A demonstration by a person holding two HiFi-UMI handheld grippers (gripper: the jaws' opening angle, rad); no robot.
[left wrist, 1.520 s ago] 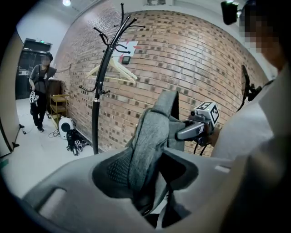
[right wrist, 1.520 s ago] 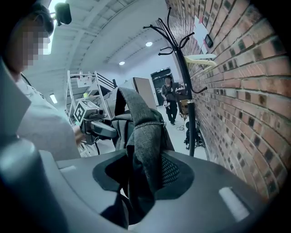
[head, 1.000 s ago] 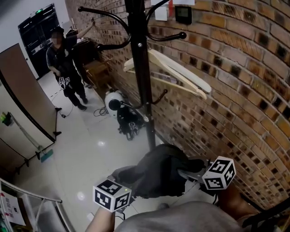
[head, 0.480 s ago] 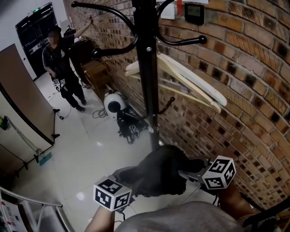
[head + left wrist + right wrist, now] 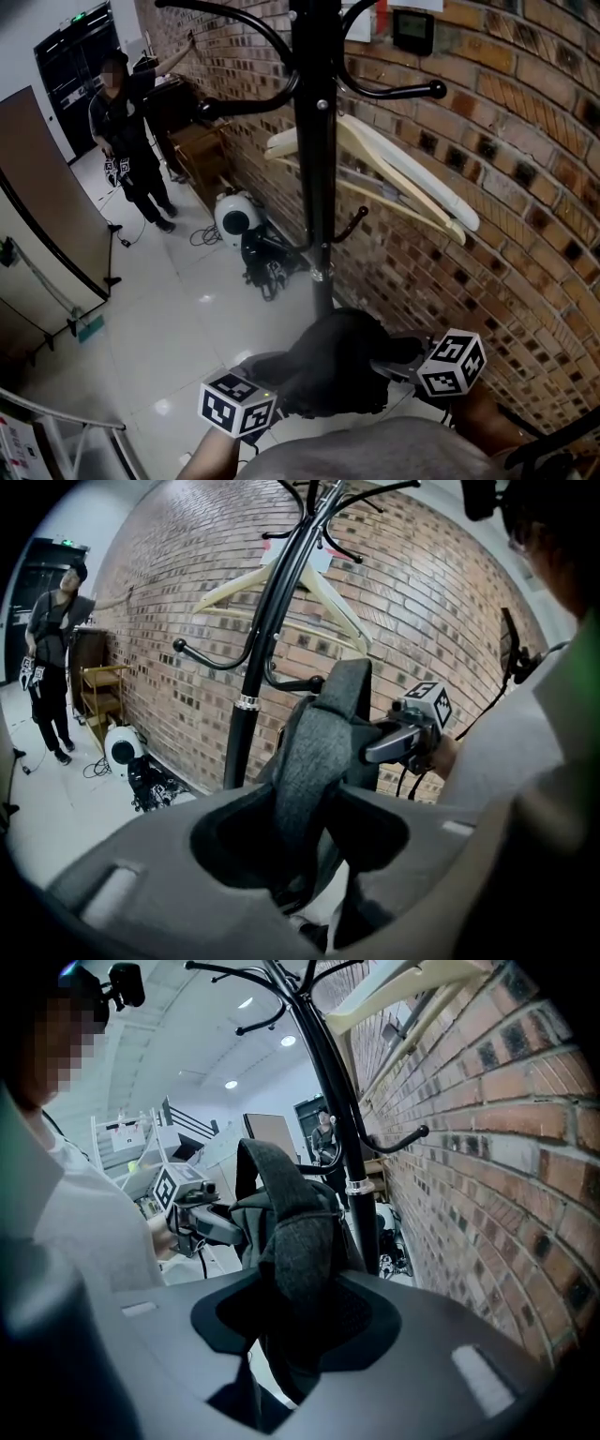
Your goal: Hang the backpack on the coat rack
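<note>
The dark grey backpack (image 5: 330,367) hangs bunched between my two grippers, low in the head view and just in front of the black coat rack's pole (image 5: 314,187). My left gripper (image 5: 274,377) is shut on a padded grey strap (image 5: 317,752) that runs up from between its jaws. My right gripper (image 5: 390,352) is shut on another fold of the bag's strap (image 5: 295,1241). The rack's curved hooks (image 5: 436,91) spread out above the bag, and a small lower hook (image 5: 360,214) sticks out at mid-height. Each gripper shows in the other's view: the right gripper (image 5: 403,739), the left gripper (image 5: 201,1219).
A brick wall (image 5: 511,197) runs close along the right, with a pale wooden hanger (image 5: 394,169) on the rack against it. A white device with cables (image 5: 234,216) lies on the floor by the rack's base. A person (image 5: 127,131) stands far back left, near a brown partition (image 5: 47,216).
Both grippers have carried the backpack closer to the rack; the pole and hooks now loom larger and further right in the head view. Both grips are unchanged.
</note>
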